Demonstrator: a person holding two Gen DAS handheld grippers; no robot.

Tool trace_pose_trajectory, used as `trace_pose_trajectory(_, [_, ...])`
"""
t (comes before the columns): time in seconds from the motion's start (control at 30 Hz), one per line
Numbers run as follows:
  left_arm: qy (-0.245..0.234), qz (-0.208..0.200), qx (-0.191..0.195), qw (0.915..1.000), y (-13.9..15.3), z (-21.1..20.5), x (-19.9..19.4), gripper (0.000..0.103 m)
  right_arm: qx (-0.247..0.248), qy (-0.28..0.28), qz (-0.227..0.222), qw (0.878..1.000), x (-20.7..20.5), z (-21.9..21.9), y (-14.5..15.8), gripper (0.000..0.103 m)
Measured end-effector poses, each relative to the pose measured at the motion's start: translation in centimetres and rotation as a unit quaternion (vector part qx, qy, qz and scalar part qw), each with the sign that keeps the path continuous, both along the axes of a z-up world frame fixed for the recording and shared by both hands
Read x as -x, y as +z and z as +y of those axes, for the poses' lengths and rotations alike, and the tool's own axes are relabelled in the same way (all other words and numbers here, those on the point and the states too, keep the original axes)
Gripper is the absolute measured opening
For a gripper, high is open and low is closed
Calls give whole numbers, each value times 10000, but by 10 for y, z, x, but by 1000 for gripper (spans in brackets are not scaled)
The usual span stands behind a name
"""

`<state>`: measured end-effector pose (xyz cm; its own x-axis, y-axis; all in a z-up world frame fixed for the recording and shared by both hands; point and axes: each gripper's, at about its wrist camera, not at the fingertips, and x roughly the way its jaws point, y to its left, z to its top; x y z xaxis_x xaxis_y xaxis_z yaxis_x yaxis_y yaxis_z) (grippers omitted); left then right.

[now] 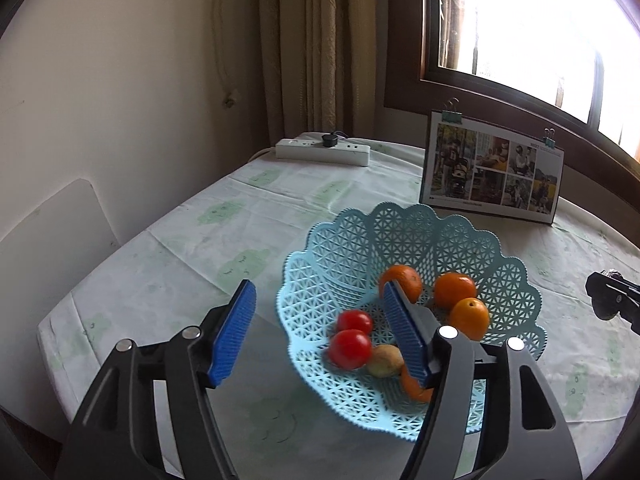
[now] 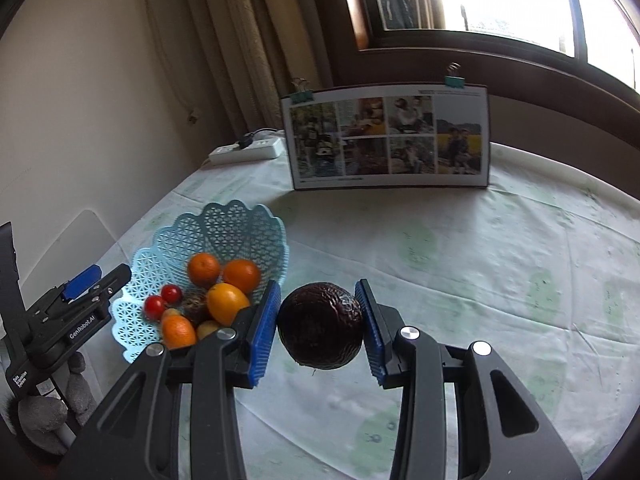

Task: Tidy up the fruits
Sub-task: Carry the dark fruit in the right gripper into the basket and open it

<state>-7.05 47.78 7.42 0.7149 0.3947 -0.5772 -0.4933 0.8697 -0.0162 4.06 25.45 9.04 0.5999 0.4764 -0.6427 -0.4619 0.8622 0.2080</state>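
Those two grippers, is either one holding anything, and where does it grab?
The right gripper holds a dark wrinkled fruit, its blue pads pressed on opposite sides. The left gripper is open and empty.

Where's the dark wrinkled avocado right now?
In the right wrist view, the dark wrinkled avocado sits between the right gripper's blue pads, above the tablecloth, just right of the light blue lattice basket.

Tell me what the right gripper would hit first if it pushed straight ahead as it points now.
Beyond the dark avocado it grips, the right gripper would likely meet bare tablecloth, then the standing photo board. The blue basket sits off to its left. Depth is uncertain.
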Motion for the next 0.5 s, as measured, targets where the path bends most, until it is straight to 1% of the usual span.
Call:
trace_pose_trajectory(0.1, [50, -2, -2, 10000, 0, 4, 6, 70, -33, 178, -9, 9998, 3, 14, 3, 39])
trace_pose_trajectory(0.13, [62, -2, -6, 10000, 0, 5, 8, 74, -47, 238, -2, 9997, 4, 19, 3, 39])
trace_pose_trajectory(0.2, [85, -9, -24, 10000, 0, 5, 11, 77, -55, 344, -6, 9994, 6, 28, 4, 39])
trace_pose_trajectory(0.3, [84, -13, -34, 10000, 0, 6, 15, 77, -37, 500, -10, 9987, 10, 42, 3, 39])
trace_pose_trajectory(0.43, [98, -30, -34, 9999, 1, 6, 19, 82, 5, 658, 14, 9978, 11, 59, -1, 39])
trace_pose_trajectory(0.5, [100, -29, -35, 9999, 1, 6, 20, 83, 27, 719, 51, 9974, 10, 67, -4, 39])
